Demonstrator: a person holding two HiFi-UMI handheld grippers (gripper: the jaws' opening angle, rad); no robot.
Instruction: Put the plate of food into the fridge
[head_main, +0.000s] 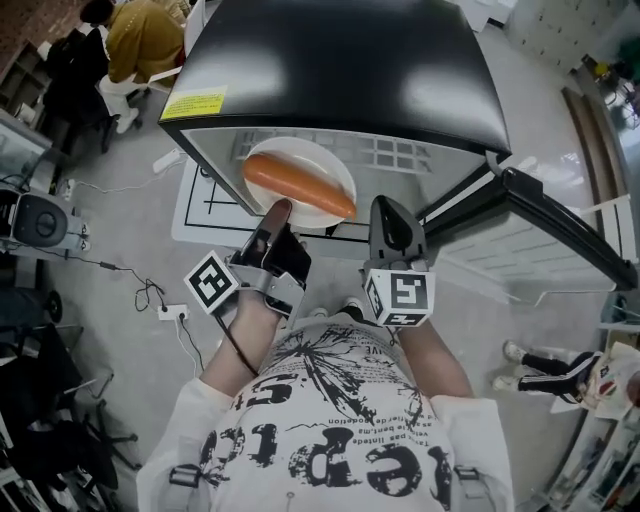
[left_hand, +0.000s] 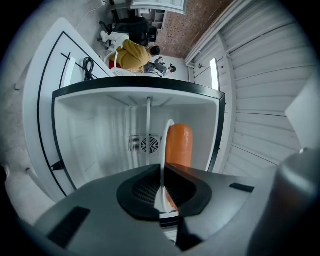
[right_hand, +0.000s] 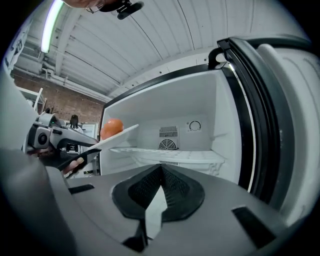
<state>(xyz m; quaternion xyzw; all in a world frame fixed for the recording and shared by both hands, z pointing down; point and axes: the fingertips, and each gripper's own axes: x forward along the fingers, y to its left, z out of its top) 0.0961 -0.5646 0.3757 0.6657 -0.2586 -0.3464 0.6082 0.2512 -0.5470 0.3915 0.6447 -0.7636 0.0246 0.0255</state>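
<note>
Plate of food (head_main: 305, 153), a white dish bearing one long orange sausage (head_main: 298, 187), hangs at the open mouth of the fridge (head_main: 330, 60), gripped by its near rim and not resting on anything. The left gripper (left_hand: 162, 167) has its jaws pinched shut on that rim; in the left gripper view the plate runs edge-on out from between them, with the sausage lying along its right face. Seen from the right gripper view, the plate tilts up toward the left side of the opening, just above the level of the white shelf (right_hand: 170, 155) inside. A round fan vent (right_hand: 168, 145) sits in the back wall behind the shelf. The right gripper (right_hand: 161, 167) points into the same compartment from beside the plate, its fingers brought together at the tips with nothing between them. The fridge door (head_main: 560, 225) stands swung wide to the right. The person wears a white printed T-shirt (head_main: 340, 430) and stands right before the cabinet. On the grey floor to the left lie a power strip and cable (head_main: 172, 312), and a seated person in a yellow top (head_main: 145, 35) is well apart in the background
</note>
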